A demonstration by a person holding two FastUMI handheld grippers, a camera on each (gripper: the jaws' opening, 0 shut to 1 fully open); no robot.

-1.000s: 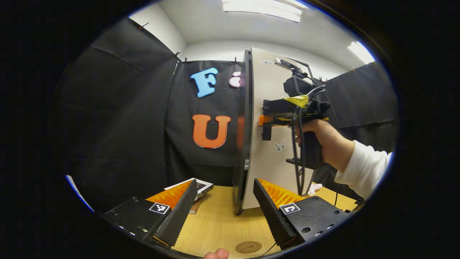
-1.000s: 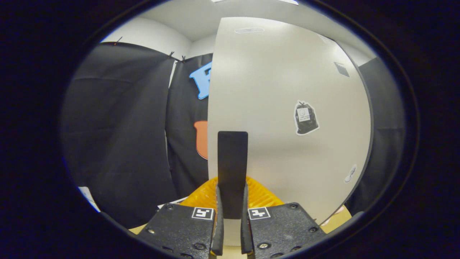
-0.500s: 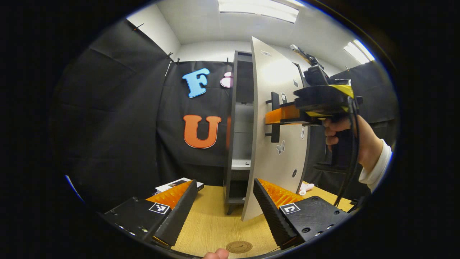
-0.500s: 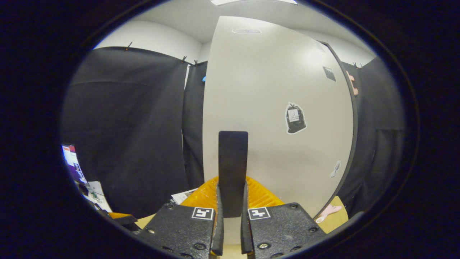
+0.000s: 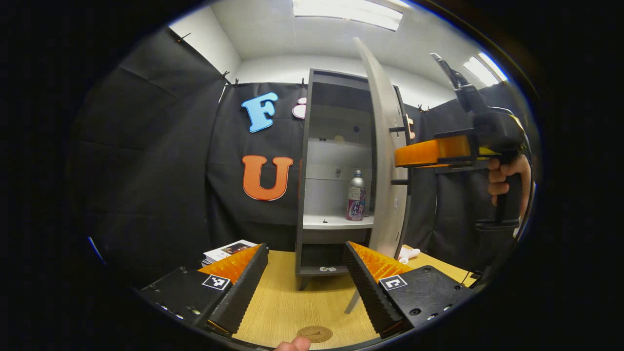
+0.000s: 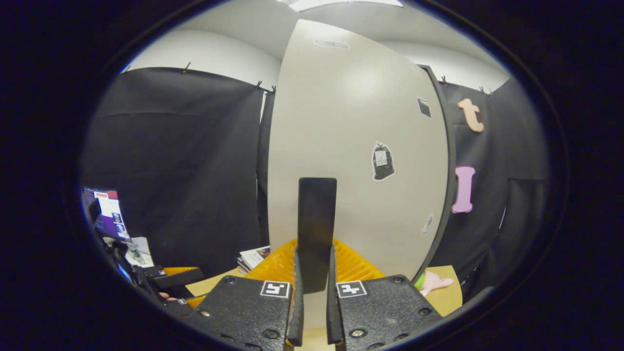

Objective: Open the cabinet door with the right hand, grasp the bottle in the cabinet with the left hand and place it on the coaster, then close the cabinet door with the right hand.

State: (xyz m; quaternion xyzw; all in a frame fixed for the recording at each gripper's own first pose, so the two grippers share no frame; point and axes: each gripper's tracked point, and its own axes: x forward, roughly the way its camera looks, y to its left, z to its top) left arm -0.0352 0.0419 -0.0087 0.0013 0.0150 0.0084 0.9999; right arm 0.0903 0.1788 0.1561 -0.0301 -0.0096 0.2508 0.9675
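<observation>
Recording booth – black cloth walls point(image 5: 161, 161), monitor point(image 6: 108, 214)

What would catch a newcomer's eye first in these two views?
In the left gripper view, the tall cabinet stands open mid-frame, a lone bottle upright on its shelf. The right tongs are clamped on the dark door handle, holding the pale door swung wide. The left tongs gape open above the wooden table.

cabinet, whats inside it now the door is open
In the left gripper view the cabinet holds one bottle, upright on the middle shelf. The upper shelf looks bare. The open door covers the right edge of the inside.
</observation>
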